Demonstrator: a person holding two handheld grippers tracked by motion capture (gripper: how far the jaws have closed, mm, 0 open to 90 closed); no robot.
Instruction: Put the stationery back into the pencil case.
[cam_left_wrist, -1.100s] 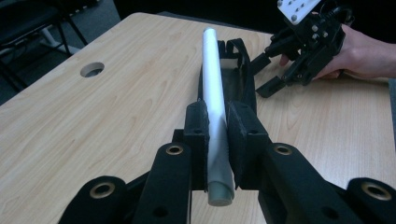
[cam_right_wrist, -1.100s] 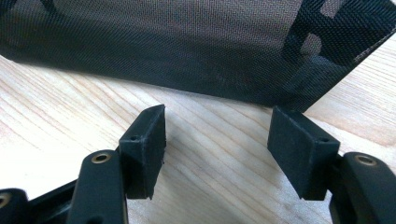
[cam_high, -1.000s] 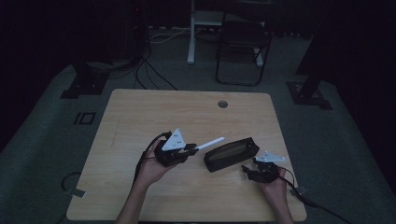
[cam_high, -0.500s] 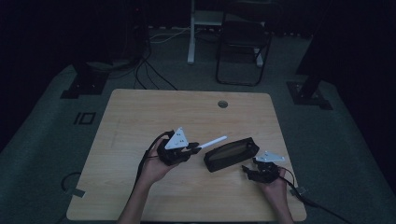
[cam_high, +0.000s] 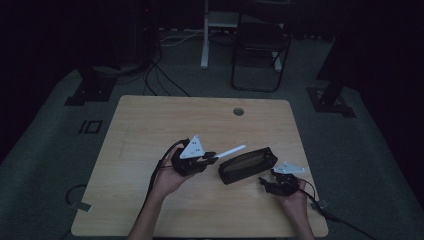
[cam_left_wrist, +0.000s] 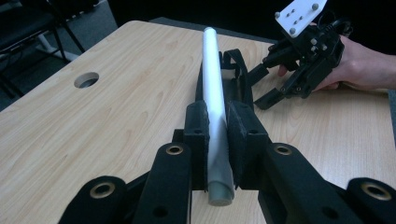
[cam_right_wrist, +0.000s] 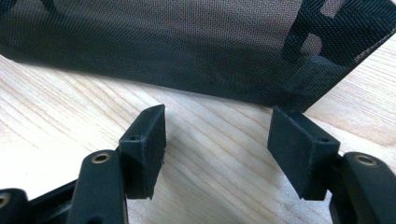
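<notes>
In front of me is the wooden table (cam_high: 150, 130), light in colour, with a round hole (cam_high: 238, 111) near its far edge. On it, a little right of the middle, lies the black mesh pouch (cam_high: 247, 165), long and narrow, placed at a slant. From the right gripper view I see its mesh wall (cam_right_wrist: 187, 46) close in front of my jaws, resting on the wood. My left gripper (cam_high: 207, 159) is just beside the left end of the pouch, and its jaws are clamped on a white tube (cam_high: 231, 151). In the left gripper view the tube (cam_left_wrist: 214, 93) runs straight forward from between the two pads and points over the pouch (cam_left_wrist: 236, 77). My right gripper (cam_high: 267, 184) is at the near right corner of the pouch, low over the table. Its jaws stand apart and nothing is between them; I see only bare wood there. The pads are near the pouch but do not touch it. In the left gripper view the right gripper (cam_left_wrist: 268, 81) is beyond the pouch, in a hand (cam_left_wrist: 359, 65).
</notes>
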